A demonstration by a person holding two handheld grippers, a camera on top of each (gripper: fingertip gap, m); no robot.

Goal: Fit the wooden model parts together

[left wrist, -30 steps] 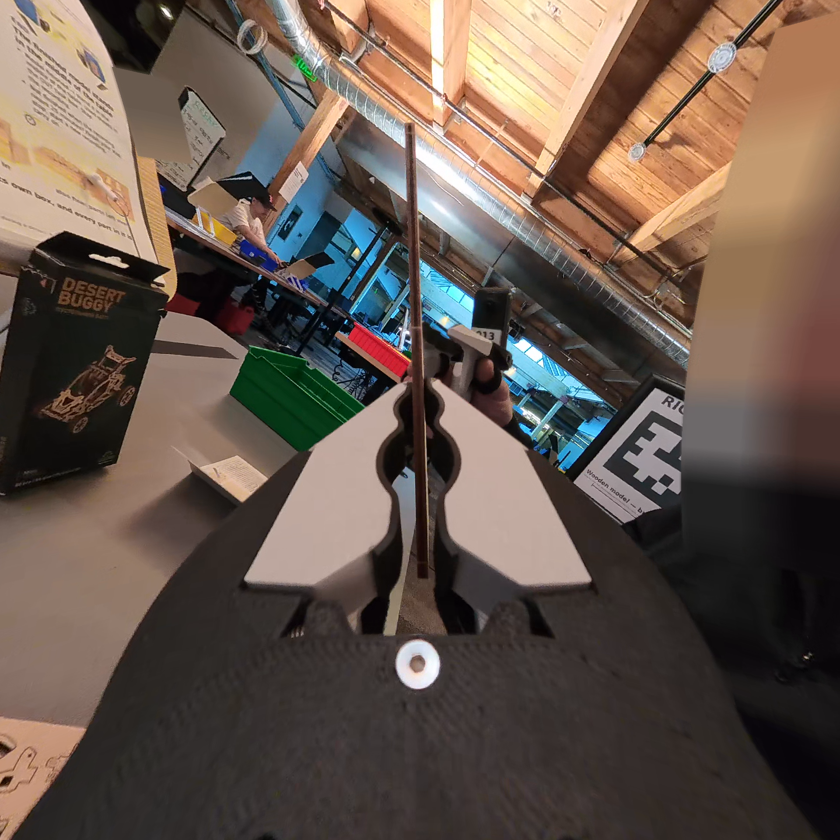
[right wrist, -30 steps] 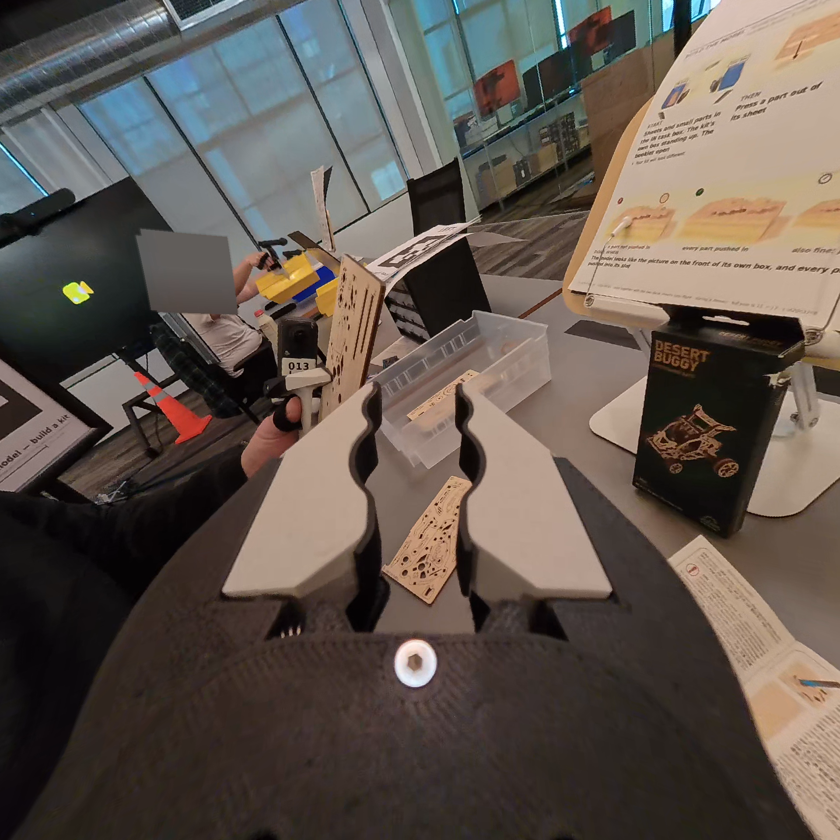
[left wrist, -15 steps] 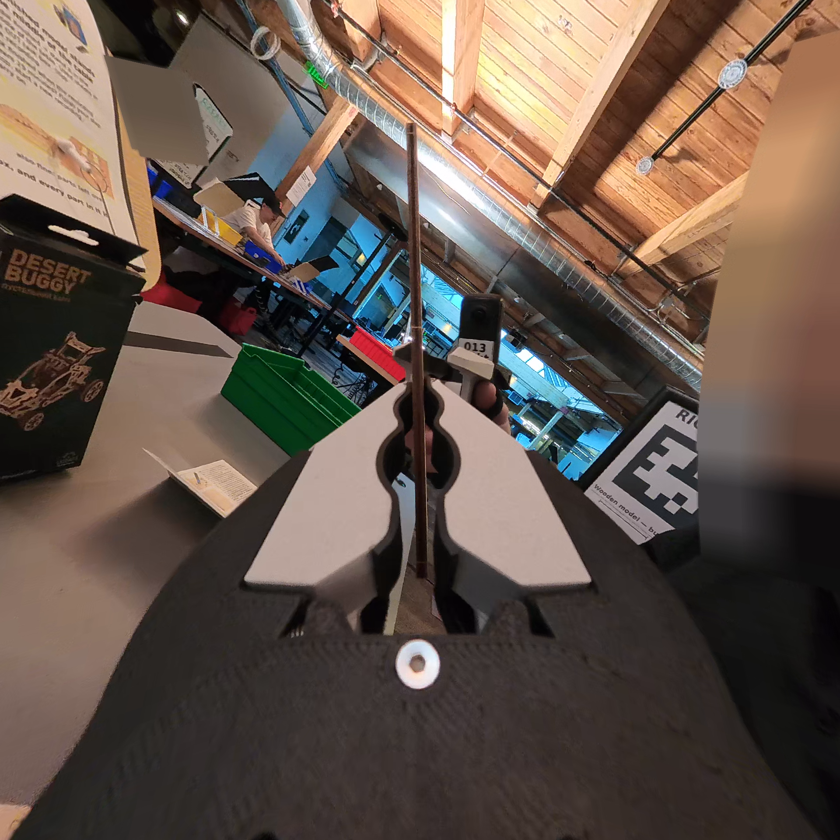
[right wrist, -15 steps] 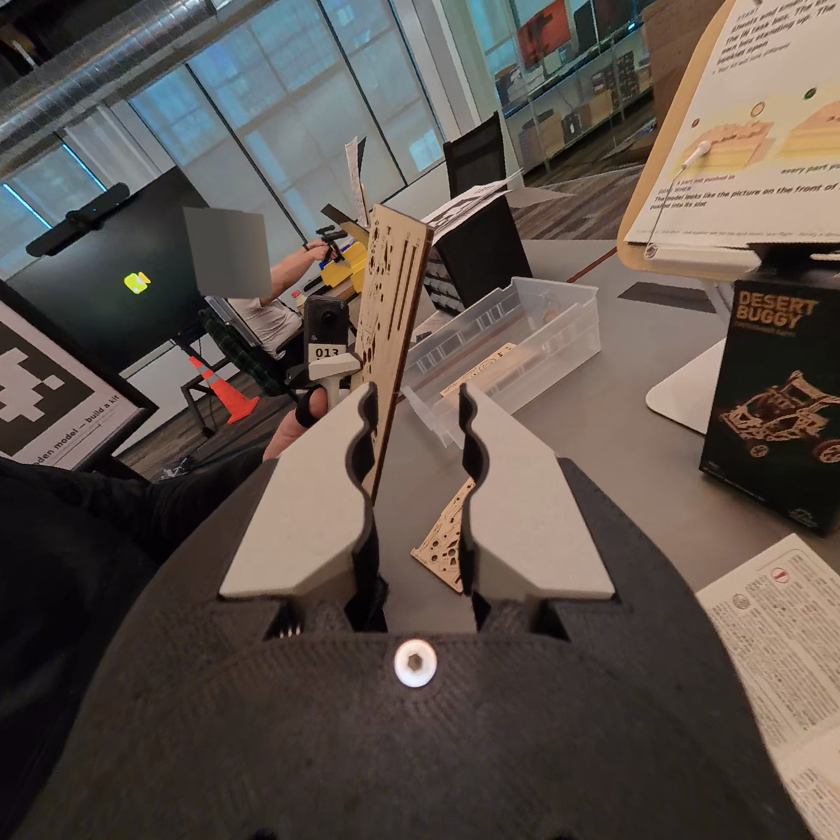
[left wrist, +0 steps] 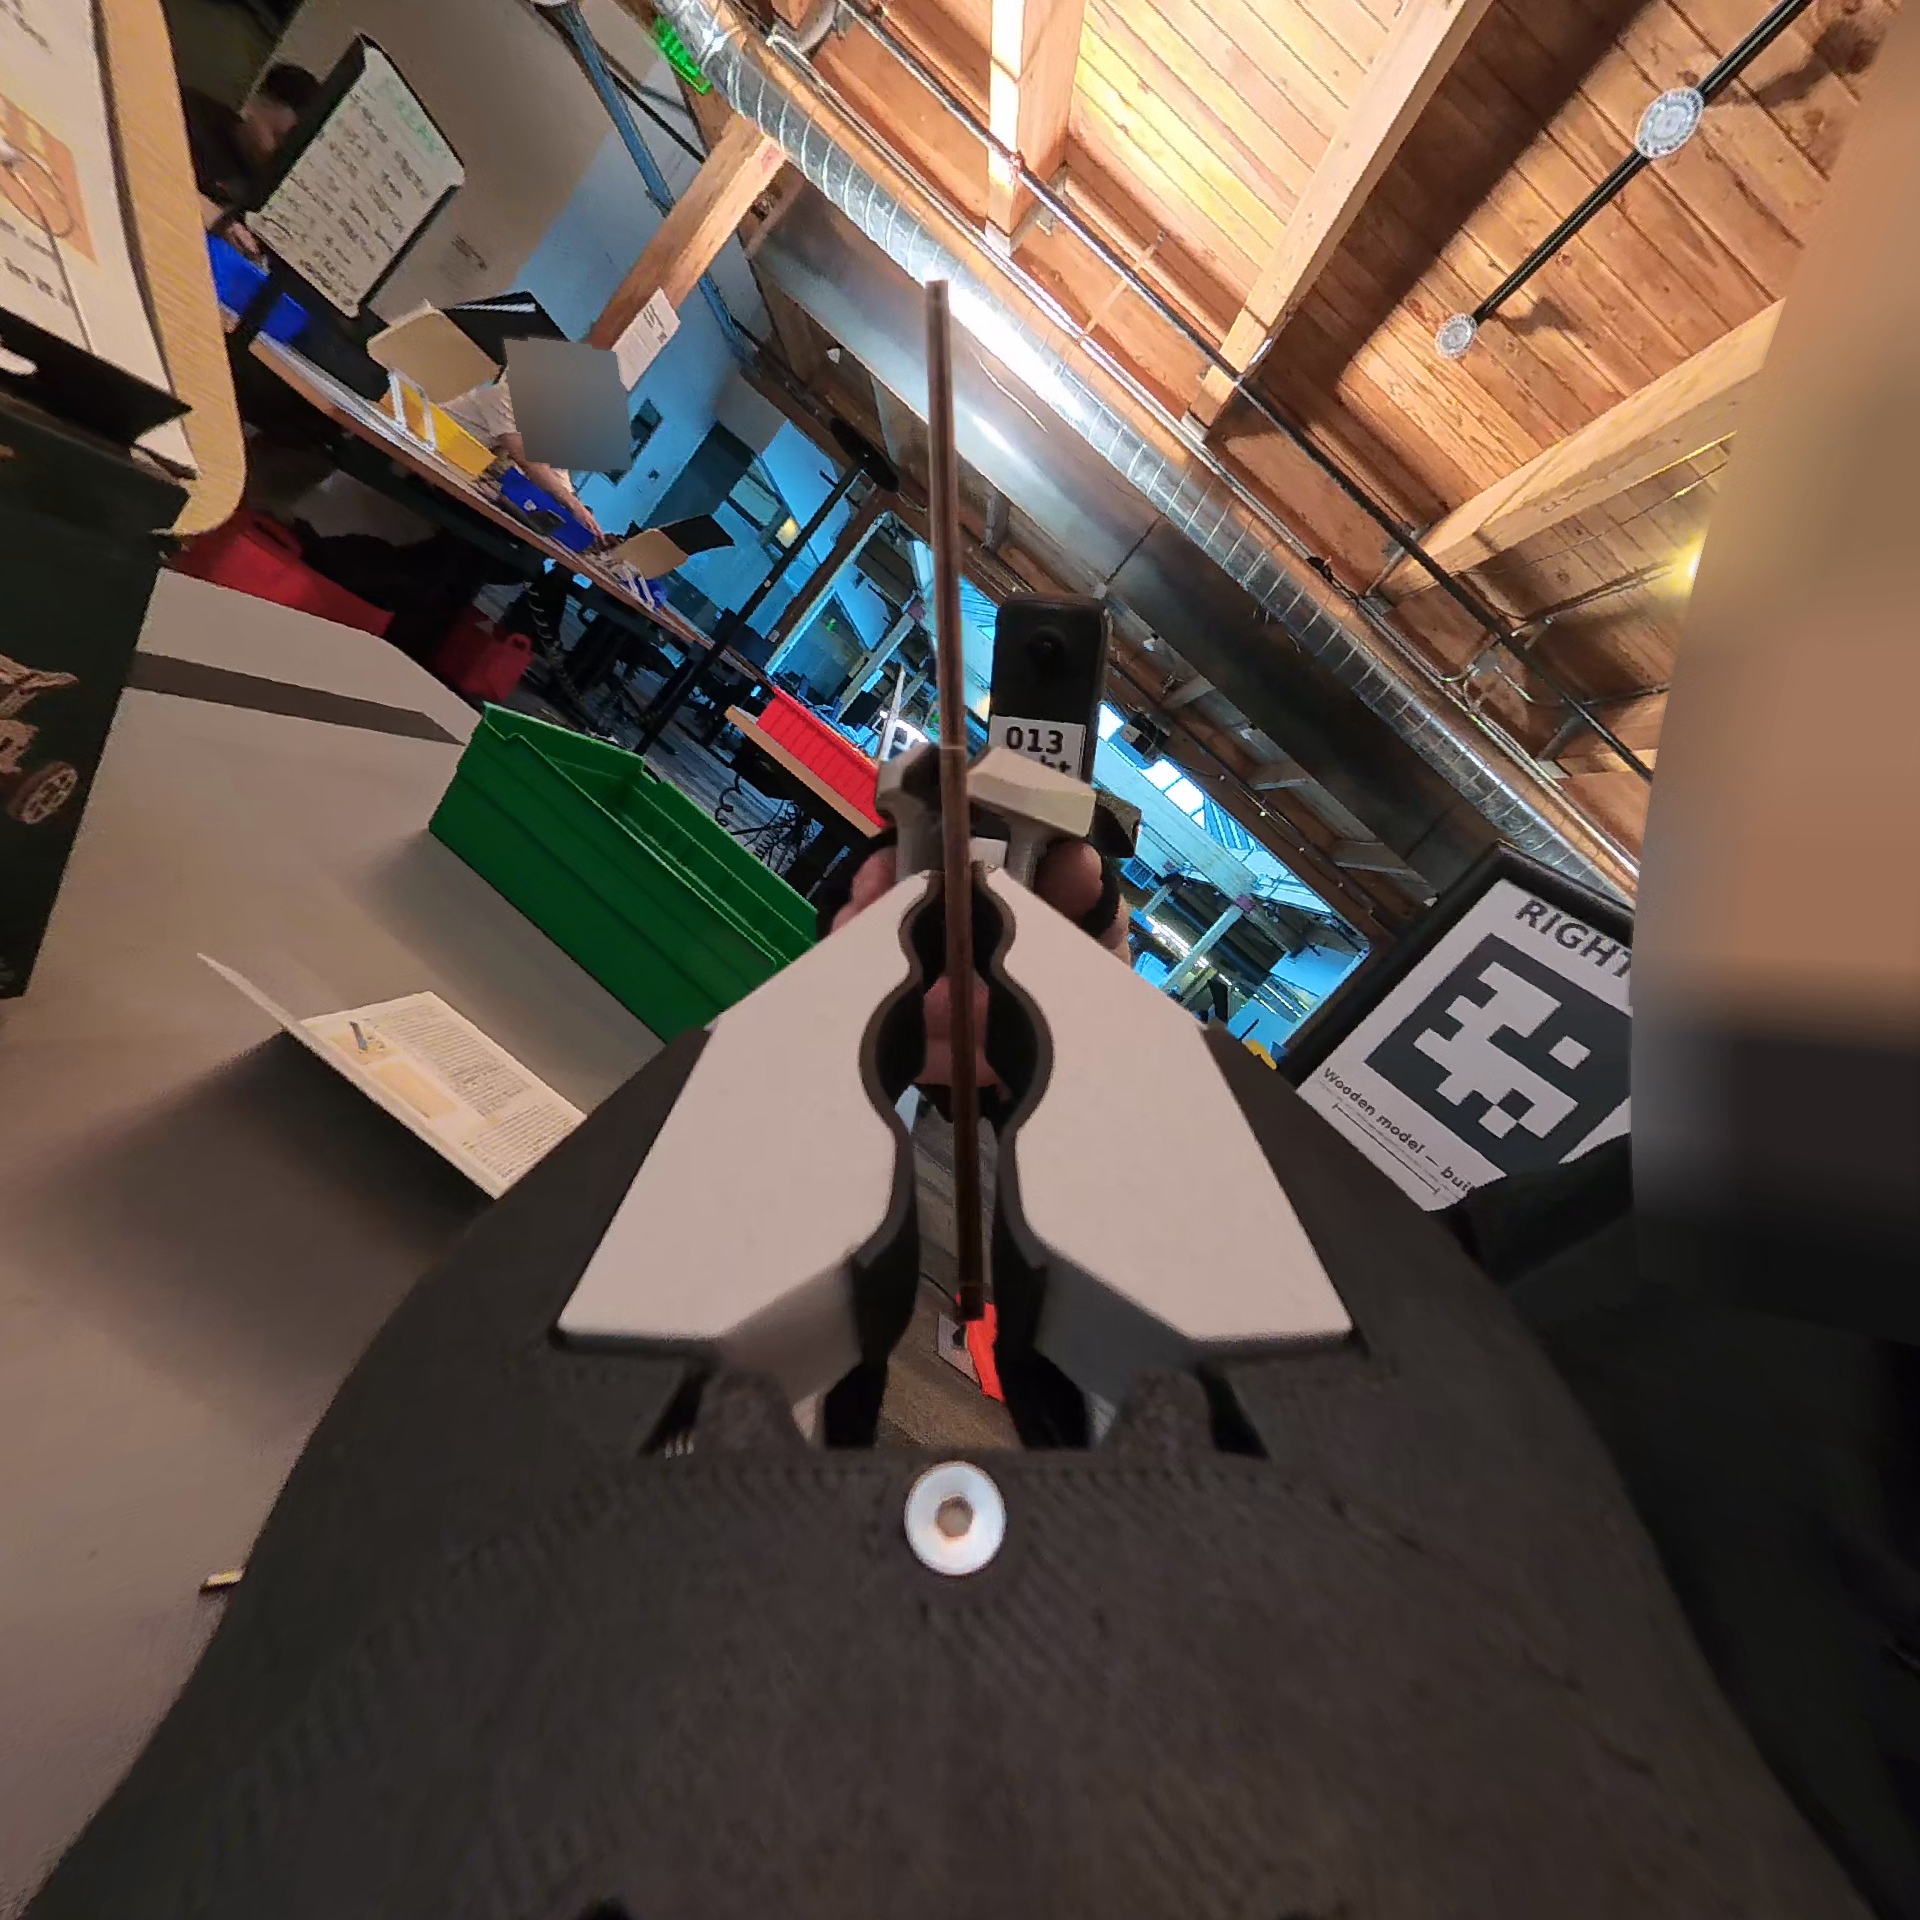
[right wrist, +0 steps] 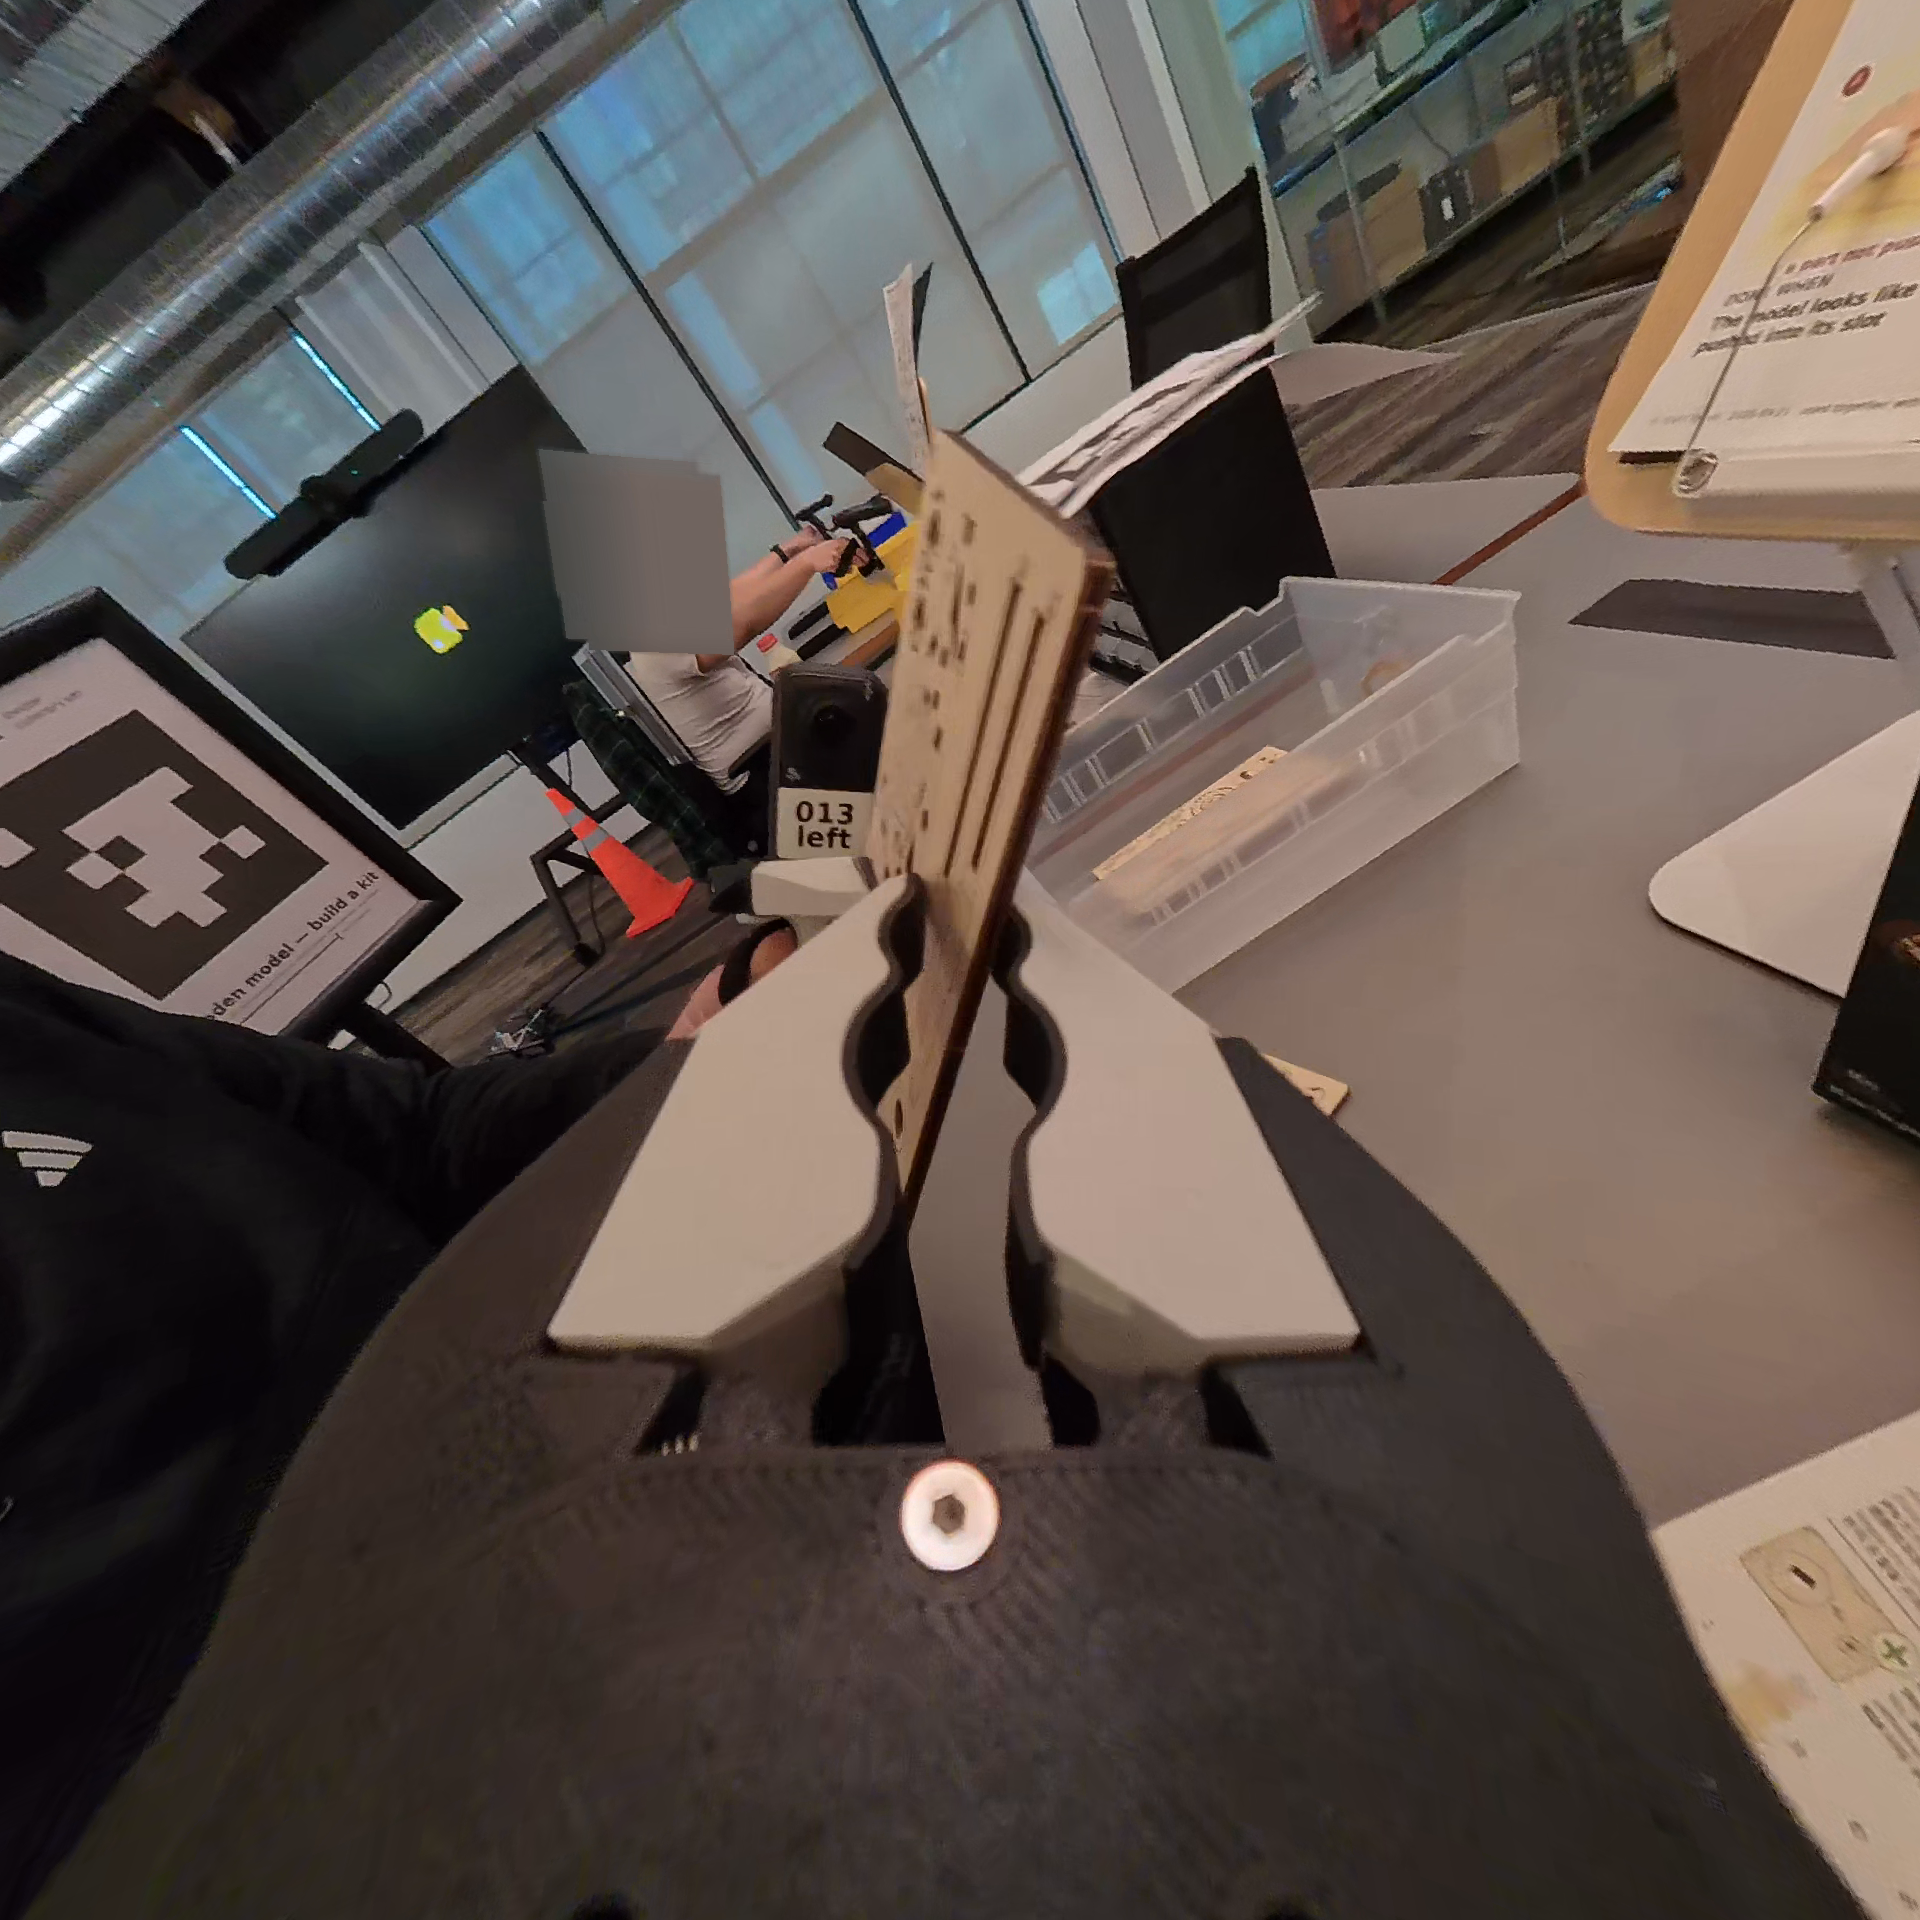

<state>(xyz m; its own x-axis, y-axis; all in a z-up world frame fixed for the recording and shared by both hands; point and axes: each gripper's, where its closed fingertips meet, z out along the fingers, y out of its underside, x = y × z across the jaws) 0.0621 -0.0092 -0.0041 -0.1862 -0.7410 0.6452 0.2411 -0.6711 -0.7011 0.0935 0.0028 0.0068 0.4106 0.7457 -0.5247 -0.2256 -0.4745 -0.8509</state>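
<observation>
Progress report, and honestly there's not much of it. Left gripper [left wrist: 956, 894] is clamped on the thin wooden sheet [left wrist: 940, 520], which from its own camera shows edge-on, running straight up out of the fingers. Just past its tips the right gripper [left wrist: 951, 800] comes at the same sheet from the far side, one finger on each face. In the right wrist view its tips [right wrist: 961, 904] look pinched onto the lower part of the sheet [right wrist: 977, 644] too, so I'd call that a two-handed hold, sheet up in the air between both tools.

The sheet face shows slots and small cut-outs and looks pretty much whole, so I don't think parts have been popped out of it yet.

Further out, ahead and right of the right gripper, a clear bin [right wrist: 1351, 707] holds more flat wooden pieces, and one loose wooden piece [right wrist: 1304, 1086] lies on the grey table [right wrist: 1507, 1039] just right of its fingers. Leaflet [right wrist: 1818, 1662] is at the near right.

No joined parts anywhere that I can see. My guess: very early, with pressing parts out and all the actual fitting left to do
</observation>
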